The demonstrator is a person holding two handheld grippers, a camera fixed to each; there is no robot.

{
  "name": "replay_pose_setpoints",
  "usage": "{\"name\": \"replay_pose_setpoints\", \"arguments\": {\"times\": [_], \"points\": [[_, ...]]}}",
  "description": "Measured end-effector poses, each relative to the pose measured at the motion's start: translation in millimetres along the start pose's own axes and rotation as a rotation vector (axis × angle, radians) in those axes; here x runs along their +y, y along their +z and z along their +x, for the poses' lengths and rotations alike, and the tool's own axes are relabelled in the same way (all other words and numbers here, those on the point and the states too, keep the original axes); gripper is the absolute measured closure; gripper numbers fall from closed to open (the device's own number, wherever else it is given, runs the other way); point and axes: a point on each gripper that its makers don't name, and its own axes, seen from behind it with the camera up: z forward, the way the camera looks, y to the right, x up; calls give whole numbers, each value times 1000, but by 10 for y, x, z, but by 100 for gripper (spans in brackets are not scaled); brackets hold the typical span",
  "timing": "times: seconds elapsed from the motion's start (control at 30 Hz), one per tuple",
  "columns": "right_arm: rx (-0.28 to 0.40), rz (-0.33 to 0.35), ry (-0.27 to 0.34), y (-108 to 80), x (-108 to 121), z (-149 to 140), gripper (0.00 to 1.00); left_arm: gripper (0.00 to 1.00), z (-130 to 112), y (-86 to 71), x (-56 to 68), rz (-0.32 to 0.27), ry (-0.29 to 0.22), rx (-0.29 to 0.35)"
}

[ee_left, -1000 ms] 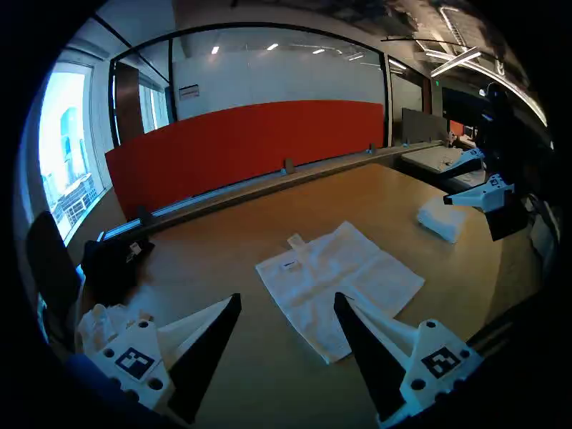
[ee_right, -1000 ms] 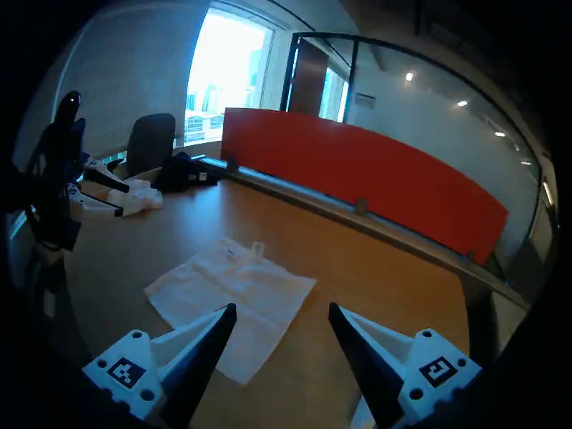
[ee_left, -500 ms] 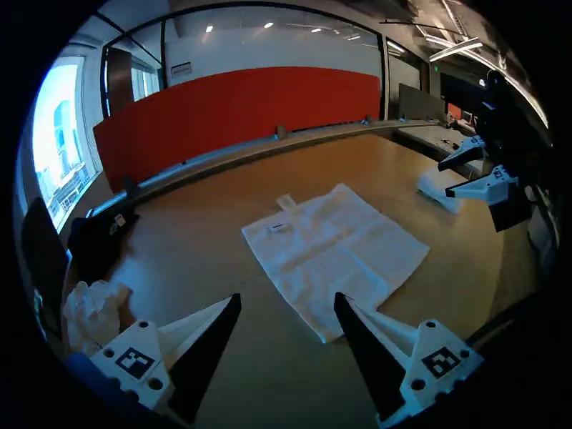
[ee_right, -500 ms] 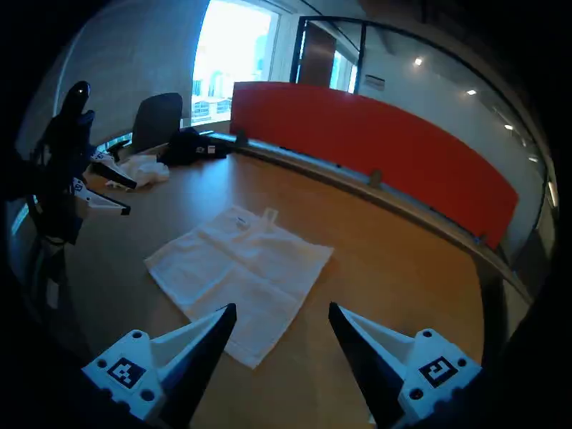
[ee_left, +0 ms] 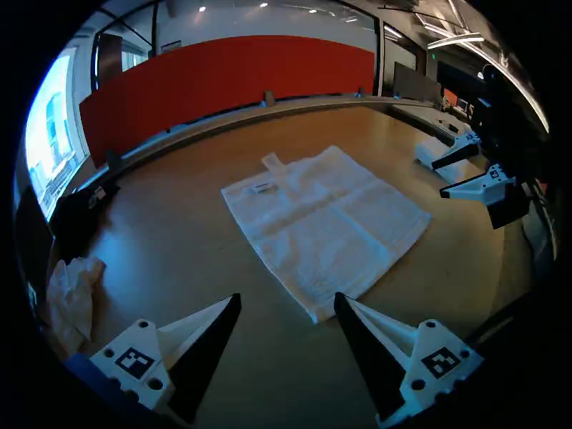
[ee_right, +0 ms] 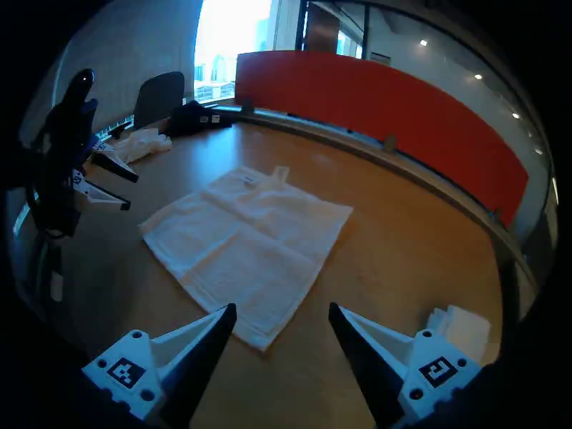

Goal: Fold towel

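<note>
Approaching the towel (ee_left: 325, 222) is the step in hand, and no fold has yet been made. The towel lies spread flat and unfolded on the wooden table (ee_left: 179, 236), with its label and hanging loop at the far edge.

The left gripper (ee_left: 286, 297) has its fingers spread wide and holds nothing. In the left gripper view, the towel's near corner sits just beside one fingertip. The right gripper (ee_right: 282, 307) is likewise wide open and empty. In the right gripper view, another near corner appears between its two fingers. Neither gripper touches the cloth, and the height above the table cannot be judged.

The next move, by judgement, calls for each gripper to descend onto its own near corner. One finger should slide under the edge so that both fingers pinch a single layer. Both corners should then be lifted together and carried across to the far edge, level with each other, to keep the fold square.

Against the earlier frames, both cameras have tilted downward and moved closer. The towel now sits larger and higher in both views, and more tabletop shows while less ceiling does. The near corners have come up to the fingertips. The finger spread of both grippers is unchanged. The towel itself has not shifted or creased.

A crumpled cloth (ee_left: 71, 300) and a folded stack (ee_right: 465, 329) lie well apart from the towel.
</note>
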Motion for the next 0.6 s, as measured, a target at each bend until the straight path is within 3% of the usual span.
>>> {"name": "replay_pose_setpoints", "arguments": {"times": [0.4, 0.6], "points": [[-80, 33, -7, 199, -94, -434, 2, 3, -338, 256, 154, -40, -19, -81], [-104, 58, 0, 275, -137, -527, 5, 3, -419, 304, 219, -47, -10, -101]]}}
